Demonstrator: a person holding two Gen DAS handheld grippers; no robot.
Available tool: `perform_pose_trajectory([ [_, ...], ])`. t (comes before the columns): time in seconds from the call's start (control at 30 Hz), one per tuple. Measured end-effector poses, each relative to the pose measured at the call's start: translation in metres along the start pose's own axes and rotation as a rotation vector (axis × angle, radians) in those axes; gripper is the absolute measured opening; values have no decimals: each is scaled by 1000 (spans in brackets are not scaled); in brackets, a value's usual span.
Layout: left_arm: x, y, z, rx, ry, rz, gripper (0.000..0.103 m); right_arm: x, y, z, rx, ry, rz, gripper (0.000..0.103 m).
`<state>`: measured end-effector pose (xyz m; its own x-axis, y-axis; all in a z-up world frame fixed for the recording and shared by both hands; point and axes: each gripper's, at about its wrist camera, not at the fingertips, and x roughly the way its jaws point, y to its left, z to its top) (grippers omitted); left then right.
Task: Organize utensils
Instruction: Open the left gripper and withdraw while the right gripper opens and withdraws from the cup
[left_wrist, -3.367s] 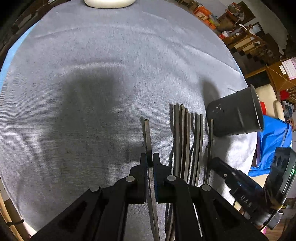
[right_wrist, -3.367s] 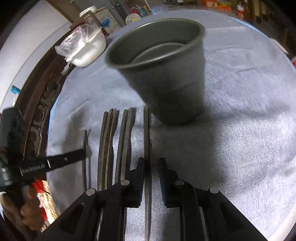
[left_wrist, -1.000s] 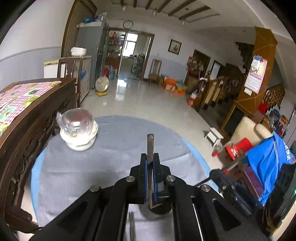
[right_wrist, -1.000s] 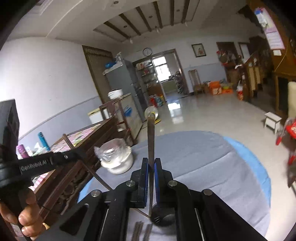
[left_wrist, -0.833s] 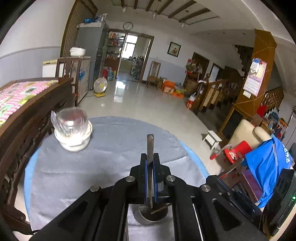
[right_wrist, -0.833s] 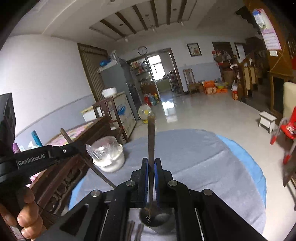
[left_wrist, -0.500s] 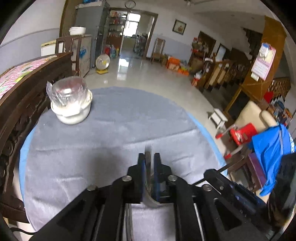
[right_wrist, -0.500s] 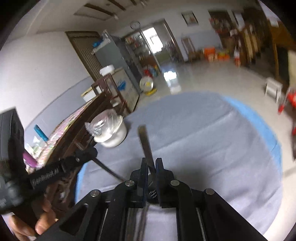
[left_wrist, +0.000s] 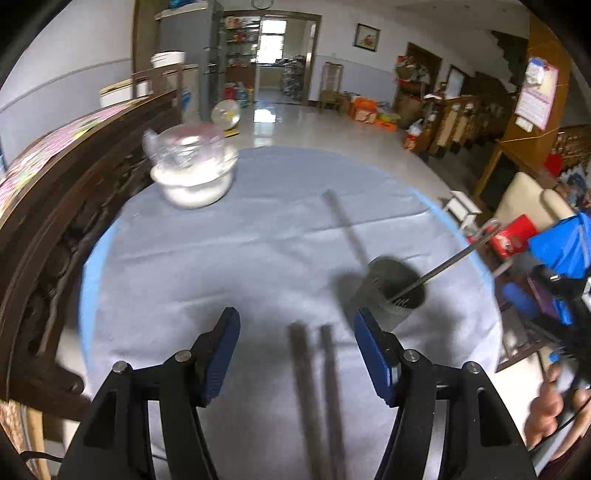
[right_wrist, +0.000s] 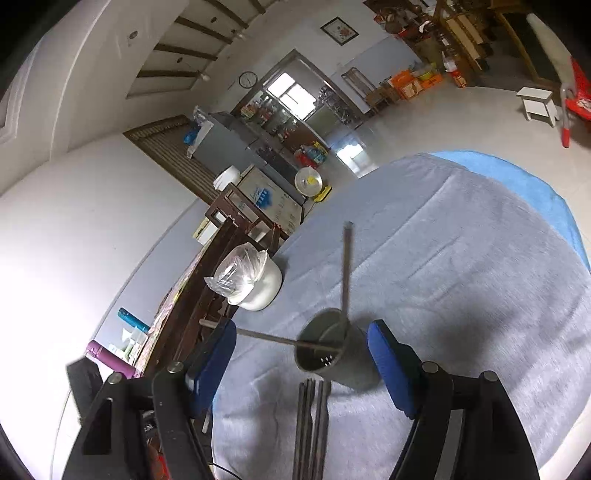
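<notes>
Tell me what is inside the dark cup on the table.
Two long utensils stand in the dark cup, handles leaning out over the rim: one upward, one sideways. Their lower ends are hidden by the cup wall.

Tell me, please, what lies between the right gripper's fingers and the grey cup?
In the right wrist view, only the ends of the utensils lying on the cloth sit before the cup.

L tongs (left_wrist: 295, 354) & R tongs (right_wrist: 301, 365): jaws opening, nothing betw them
</notes>
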<state>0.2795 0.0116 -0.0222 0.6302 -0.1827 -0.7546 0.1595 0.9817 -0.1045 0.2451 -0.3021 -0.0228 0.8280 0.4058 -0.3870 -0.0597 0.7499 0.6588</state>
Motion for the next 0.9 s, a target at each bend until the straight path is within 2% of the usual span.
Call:
perform_pose_trajectory([
  [0.07,0,8,-11,-8,11,40,65,-9,-4,-10,-12,-19,-5,75],
  [0.13,0,13,-20,-20,19,64,65,-13,-6,-18,-28,-29,-25,61],
  [0.2,-1,16,-28,-27,24,84,65,-14,-8,-23,-30,-19,-34,42],
  [0.23,-2,18,-34,-28,26,99,65,-14,-9,-26,-35,-16,-48,40],
  [0.4,-1,19,-51,-11,43,132,66,-6,-7,-42,-86,29,-93,39],
  [0.67,10,26,-78,12,106,185,67,8,-21,-67,-72,131,-80,40],
  [0.9,15,26,-81,21,115,196,67,17,-27,-80,-52,175,-79,40],
])
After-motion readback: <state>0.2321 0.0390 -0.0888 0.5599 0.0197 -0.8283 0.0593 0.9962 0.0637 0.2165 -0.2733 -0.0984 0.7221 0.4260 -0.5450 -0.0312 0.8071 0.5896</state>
